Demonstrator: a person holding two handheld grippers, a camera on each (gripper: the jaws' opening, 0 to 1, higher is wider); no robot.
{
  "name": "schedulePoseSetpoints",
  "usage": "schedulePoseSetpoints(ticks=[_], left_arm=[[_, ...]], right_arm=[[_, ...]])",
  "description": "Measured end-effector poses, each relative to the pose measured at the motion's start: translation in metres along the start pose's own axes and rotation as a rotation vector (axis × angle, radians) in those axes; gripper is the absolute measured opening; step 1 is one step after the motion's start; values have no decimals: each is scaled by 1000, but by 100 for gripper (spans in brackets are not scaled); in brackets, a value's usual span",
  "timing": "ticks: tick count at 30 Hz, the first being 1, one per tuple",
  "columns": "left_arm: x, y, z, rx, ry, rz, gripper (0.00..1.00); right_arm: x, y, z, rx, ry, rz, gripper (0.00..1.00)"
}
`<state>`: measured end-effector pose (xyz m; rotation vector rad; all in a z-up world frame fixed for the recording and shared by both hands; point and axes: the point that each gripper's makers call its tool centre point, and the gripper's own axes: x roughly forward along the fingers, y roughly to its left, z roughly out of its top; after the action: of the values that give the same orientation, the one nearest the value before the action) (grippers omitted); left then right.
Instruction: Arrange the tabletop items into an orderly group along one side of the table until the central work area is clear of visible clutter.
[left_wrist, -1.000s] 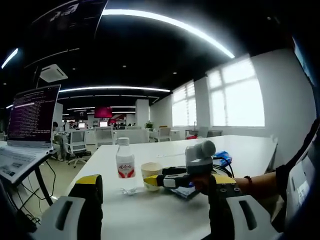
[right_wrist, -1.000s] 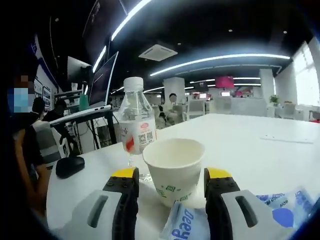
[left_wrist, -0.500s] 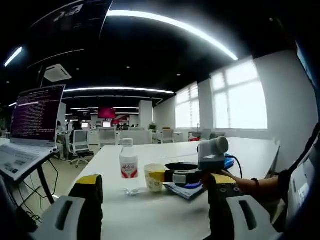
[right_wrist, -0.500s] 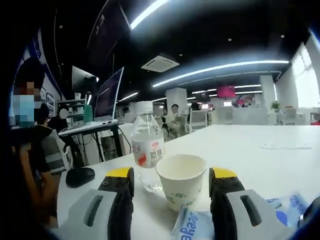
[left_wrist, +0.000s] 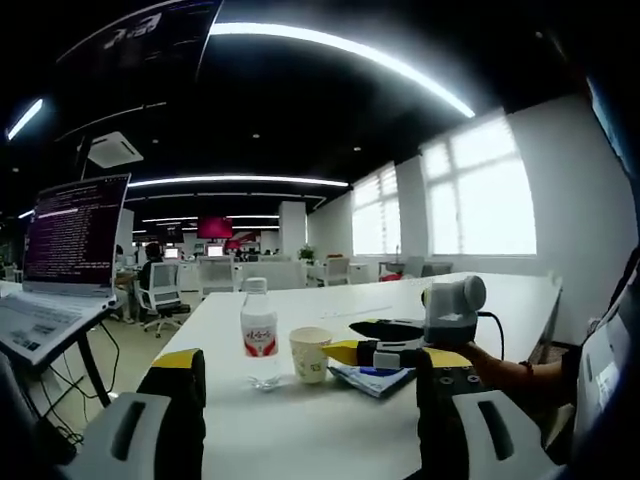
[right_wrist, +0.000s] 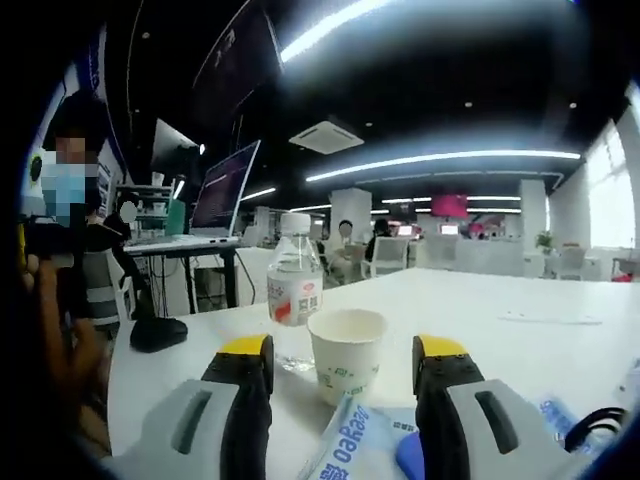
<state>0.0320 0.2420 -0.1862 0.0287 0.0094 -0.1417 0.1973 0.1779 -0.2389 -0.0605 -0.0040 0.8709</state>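
Right gripper (right_wrist: 340, 385), jaws spread and empty, hovers over the blue wipes packet (right_wrist: 355, 450): soft, slippery. Just beyond it stands a light, crushable paper cup (right_wrist: 346, 352); grip low, gently. Behind the cup, the water bottle (right_wrist: 293, 300).

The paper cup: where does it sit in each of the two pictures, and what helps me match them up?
Left gripper view: the paper cup stands on the white table, left of centre, just right of the water bottle.
Right gripper view: the paper cup stands at centre, between the gripper's jaws.
Shared landmark: the red-labelled water bottle, standing to the left of the cup in both.
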Motion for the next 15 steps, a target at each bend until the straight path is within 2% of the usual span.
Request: schedulePoseSetpoints(ticks=[2, 8, 12, 15], left_arm=[[0, 0, 0, -1, 1, 0, 86], [1, 0, -1, -1, 2, 3, 86], [4, -3, 0, 6, -2, -8, 87], [6, -6, 3, 12, -12, -13, 87]], right_arm=[[-4, -1, 4, 2, -19, -12, 49], [-17, 3, 17, 27, -48, 13, 51], [-28, 7, 24, -16, -55, 33, 54], [-35, 7, 22, -68, -23, 46, 57]])
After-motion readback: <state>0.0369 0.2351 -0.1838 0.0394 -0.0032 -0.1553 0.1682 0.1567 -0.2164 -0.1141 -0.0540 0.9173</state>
